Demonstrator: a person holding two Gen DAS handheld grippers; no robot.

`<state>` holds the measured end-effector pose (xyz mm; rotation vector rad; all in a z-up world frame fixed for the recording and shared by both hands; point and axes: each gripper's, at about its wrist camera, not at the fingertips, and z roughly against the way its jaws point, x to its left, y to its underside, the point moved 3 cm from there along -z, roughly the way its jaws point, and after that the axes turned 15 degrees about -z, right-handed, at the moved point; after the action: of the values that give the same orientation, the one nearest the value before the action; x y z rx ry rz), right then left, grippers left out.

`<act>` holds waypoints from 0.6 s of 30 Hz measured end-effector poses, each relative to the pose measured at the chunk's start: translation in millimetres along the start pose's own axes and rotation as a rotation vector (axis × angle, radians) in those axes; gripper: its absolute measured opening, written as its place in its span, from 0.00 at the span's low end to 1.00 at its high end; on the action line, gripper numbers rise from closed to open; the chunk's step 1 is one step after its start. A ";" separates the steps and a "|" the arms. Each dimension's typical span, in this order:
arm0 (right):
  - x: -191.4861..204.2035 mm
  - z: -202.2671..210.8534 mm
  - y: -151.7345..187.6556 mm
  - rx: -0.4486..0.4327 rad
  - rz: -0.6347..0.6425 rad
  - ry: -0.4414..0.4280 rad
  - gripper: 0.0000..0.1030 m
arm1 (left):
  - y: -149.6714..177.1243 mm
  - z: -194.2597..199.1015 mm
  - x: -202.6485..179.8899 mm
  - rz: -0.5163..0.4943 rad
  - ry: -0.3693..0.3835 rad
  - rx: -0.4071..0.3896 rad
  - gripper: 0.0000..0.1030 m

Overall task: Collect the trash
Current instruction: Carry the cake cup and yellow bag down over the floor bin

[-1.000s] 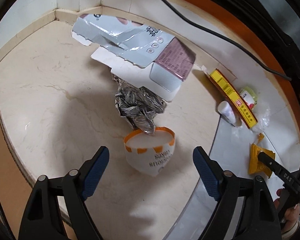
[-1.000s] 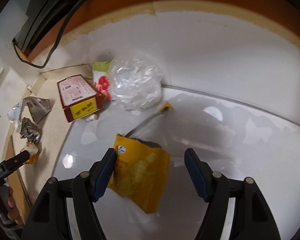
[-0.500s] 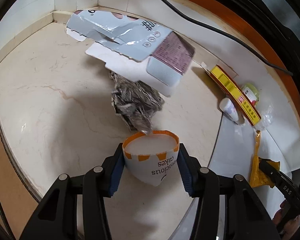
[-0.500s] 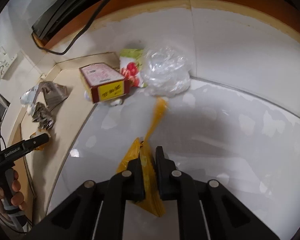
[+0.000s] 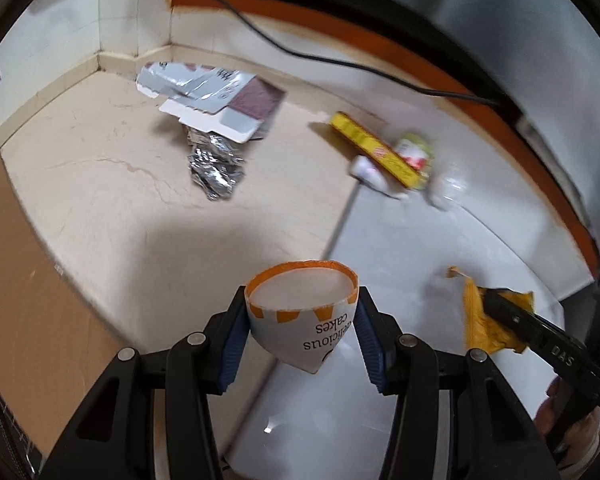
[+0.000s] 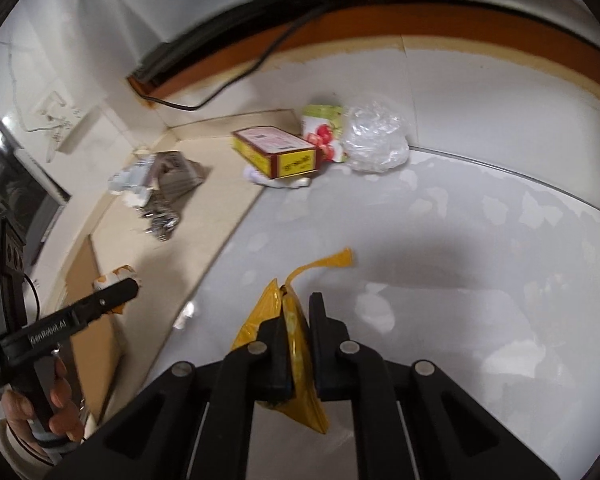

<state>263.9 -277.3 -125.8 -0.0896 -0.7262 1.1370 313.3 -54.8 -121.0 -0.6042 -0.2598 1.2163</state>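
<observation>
My left gripper (image 5: 300,332) is shut on a white and orange paper cake cup (image 5: 304,320) and holds it above the floor. My right gripper (image 6: 298,340) is shut on a yellow foil wrapper (image 6: 296,328), also lifted; the wrapper shows at the right of the left wrist view (image 5: 480,320). On the floor lie a crumpled silver foil (image 5: 216,168), a torn grey and white carton (image 5: 216,96), a red and yellow box (image 6: 276,152), a green packet with red fruit (image 6: 324,136) and a clear crumpled plastic bag (image 6: 374,140).
The trash lies in a corner where beige tile (image 5: 100,184) meets white tile (image 6: 460,260). An orange skirting strip with a black cable (image 5: 340,64) runs along the wall. A brown board (image 5: 28,280) lies at the left. A small white bottle (image 5: 368,172) lies by the box.
Both grippers have lifted and drawn back from the trash pile, each carrying its item. One second ago both were open around those items; they closed half a second ago.
</observation>
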 end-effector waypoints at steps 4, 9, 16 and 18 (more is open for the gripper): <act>10.3 25.3 19.0 -0.008 0.023 -0.043 0.06 | 20.3 37.5 -26.0 -0.027 0.009 -0.033 0.47; 17.9 63.0 52.3 -0.006 0.062 -0.092 0.06 | 54.2 82.4 -52.5 -0.056 0.008 -0.064 0.47; 24.3 104.1 106.8 0.015 0.149 -0.131 0.06 | 114.8 124.4 -79.8 -0.061 -0.010 -0.080 0.47; 25.9 109.8 124.1 0.027 0.182 -0.136 0.06 | 138.0 133.2 -84.9 -0.060 -0.018 -0.068 0.47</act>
<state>108.8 -232.1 -80.6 -0.0569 -0.8359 1.3358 108.0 -64.8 -79.2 -0.6402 -0.3330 1.1594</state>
